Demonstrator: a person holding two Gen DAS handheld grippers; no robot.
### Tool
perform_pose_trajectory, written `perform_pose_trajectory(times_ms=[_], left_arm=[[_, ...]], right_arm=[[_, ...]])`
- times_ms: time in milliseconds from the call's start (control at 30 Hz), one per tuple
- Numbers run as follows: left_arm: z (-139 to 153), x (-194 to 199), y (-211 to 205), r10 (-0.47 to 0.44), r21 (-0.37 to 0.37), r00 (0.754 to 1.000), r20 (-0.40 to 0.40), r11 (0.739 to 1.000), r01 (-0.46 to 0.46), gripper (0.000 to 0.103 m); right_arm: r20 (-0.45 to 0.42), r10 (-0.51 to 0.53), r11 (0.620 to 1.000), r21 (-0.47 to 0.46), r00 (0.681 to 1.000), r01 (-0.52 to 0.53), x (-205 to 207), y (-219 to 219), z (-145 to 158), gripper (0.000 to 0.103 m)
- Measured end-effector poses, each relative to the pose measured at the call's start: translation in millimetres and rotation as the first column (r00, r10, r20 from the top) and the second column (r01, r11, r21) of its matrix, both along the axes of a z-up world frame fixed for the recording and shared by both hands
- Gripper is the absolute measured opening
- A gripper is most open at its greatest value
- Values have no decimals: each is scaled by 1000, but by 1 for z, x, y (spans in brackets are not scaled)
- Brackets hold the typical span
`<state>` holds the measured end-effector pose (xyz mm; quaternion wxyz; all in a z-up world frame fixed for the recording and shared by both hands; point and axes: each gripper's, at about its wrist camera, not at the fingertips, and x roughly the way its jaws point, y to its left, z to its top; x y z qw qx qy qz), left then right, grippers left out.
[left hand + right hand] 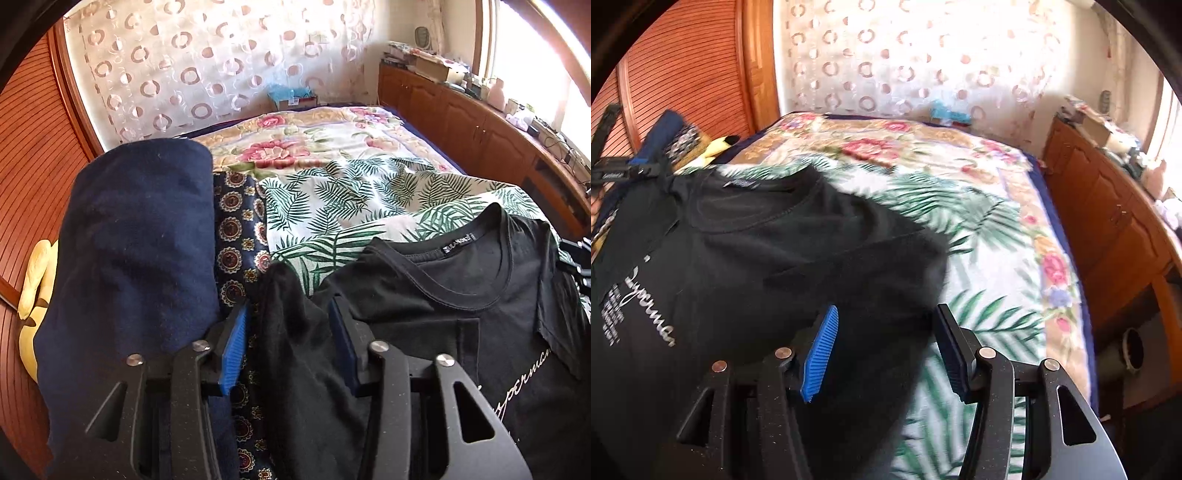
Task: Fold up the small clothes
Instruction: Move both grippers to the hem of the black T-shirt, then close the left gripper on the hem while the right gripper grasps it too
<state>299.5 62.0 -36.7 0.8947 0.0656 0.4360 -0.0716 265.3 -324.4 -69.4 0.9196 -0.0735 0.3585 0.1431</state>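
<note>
Navy cloth (136, 236) left of our black tee (461, 302); left tongs (291, 343) pinched its sleeve, right tongs (886, 350) gaped astride its edge.

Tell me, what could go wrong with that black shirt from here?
1. The left claw has a bunched sleeve between its pads; it may catch only one layer, so the fold goes crooked.
2. The right claw stands open over the black shirt edge, so that side could sag or slip.
3. The navy cloth lies right beside it and could get dragged along.
</note>
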Motion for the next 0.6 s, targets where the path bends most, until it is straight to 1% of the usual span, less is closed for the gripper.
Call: perform_pose_trajectory(times_ms=[33,100,133,200,233,267,367,433,467,500,533,567,600], left_arm=[[1,0,0,-1,0,1000,0,1000,1,35],[2,-1,0,-4,1,1000,7,1000,4,31],[3,-1,0,-4,-3,1000,9,1000,4,27],[4,-2,0,-4,-13,1000,13,1000,5,22],[4,-2,0,-7,-16,1000,18,1000,7,15],[4,-1,1,-5,-17,1000,21,1000,6,11],[3,1,4,20,-11,1000,21,1000,-20,7],[7,-2,8,33,-25,999,40,999,-32,6],[12,-6,10,38,-40,997,62,999,-35,6],[19,-12,12,39,-65,995,89,997,-34,6],[24,-17,13,41,-77,993,107,997,-33,6],[32,-23,14,45,-85,990,132,996,-34,5],[39,-28,15,47,-94,987,152,995,-33,5]], right_arm=[[-3,-4,1000,5,1000,4,4,-3,1,55],[-17,-10,1000,19,1000,10,15,-10,2,55],[-35,-8,1000,28,999,8,21,-12,1,55],[-79,-2,999,49,997,6,35,-16,-4,55],[-92,3,998,56,996,3,40,-16,-5,55],[-97,9,998,63,995,-3,44,-16,-6,56],[-104,31,998,61,994,-25,55,-13,-3,56],[-105,32,998,50,994,-27,60,-11,-3,56],[-103,36,999,32,994,-33,61,-7,-3,56],[-100,46,999,25,994,-44,62,-5,-3,52],[-101,60,998,25,993,-58,59,-3,-3,44],[-106,76,997,18,991,-74,59,0,-2,39],[-106,82,997,0,991,-83,58,1,-1,30]])
